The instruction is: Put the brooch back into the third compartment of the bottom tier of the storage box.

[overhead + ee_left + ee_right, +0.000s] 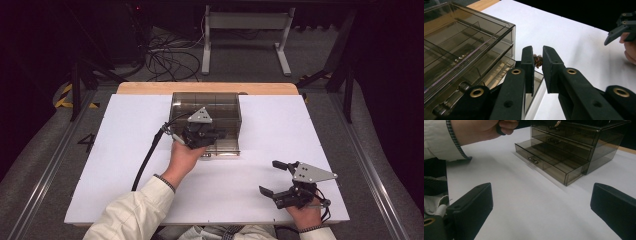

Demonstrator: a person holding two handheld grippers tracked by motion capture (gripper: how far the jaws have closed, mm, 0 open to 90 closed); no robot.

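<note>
High view: left claw (pixel 218 134) and hand hide the front of the smoky drawer box (pixel 227 107); claw tips not resolvable there. Left gripper view: small brown item (pixel 538 60) pinched between the jaws, mostly covered, too small to identify. Right gripper view: box top and far right corner cut by the frame edge; drawer contents indistinct through tinted walls.

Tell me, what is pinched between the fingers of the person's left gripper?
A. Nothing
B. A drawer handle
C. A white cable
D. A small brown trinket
D: the left gripper has its fingers closed on a small brown trinket, beside the smoky drawer box.
</note>
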